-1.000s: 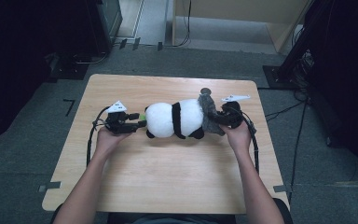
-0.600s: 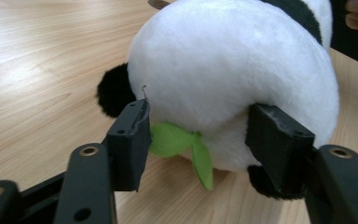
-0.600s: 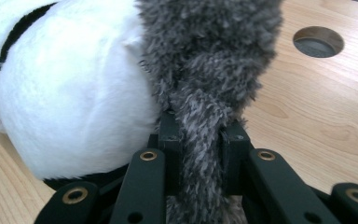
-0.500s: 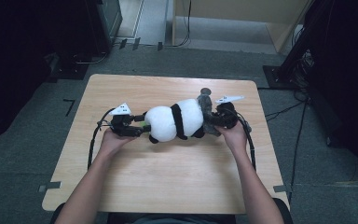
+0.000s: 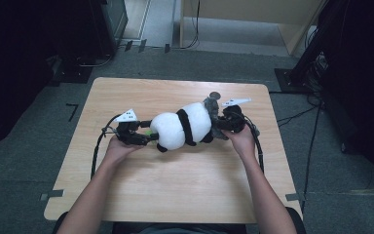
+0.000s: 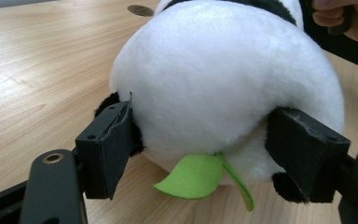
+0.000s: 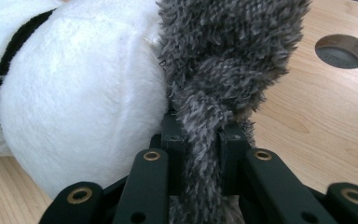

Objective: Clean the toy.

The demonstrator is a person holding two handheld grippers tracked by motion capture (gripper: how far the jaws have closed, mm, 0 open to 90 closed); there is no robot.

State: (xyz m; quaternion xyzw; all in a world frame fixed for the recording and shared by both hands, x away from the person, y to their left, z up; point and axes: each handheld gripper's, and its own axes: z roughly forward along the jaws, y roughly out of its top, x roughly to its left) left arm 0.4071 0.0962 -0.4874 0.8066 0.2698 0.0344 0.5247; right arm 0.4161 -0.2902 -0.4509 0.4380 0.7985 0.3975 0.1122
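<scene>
A black-and-white panda plush lies on its side across the middle of the wooden table. My left gripper has its jaws spread wide and pressed against both sides of the panda's round white head. A green felt leaf hangs beneath the head. At the panda's other end, my right gripper is shut on a grey fuzzy piece, which rises beside the white body.
A round cable hole sits in the table just behind the grey piece. Cables loop from both grippers along the tabletop. Dark equipment and floor cables surround the table.
The panda has turned slightly: its head end dropped toward the person while the rear end rose. My left gripper shifted right and nearer with it; the right gripper barely moved.
</scene>
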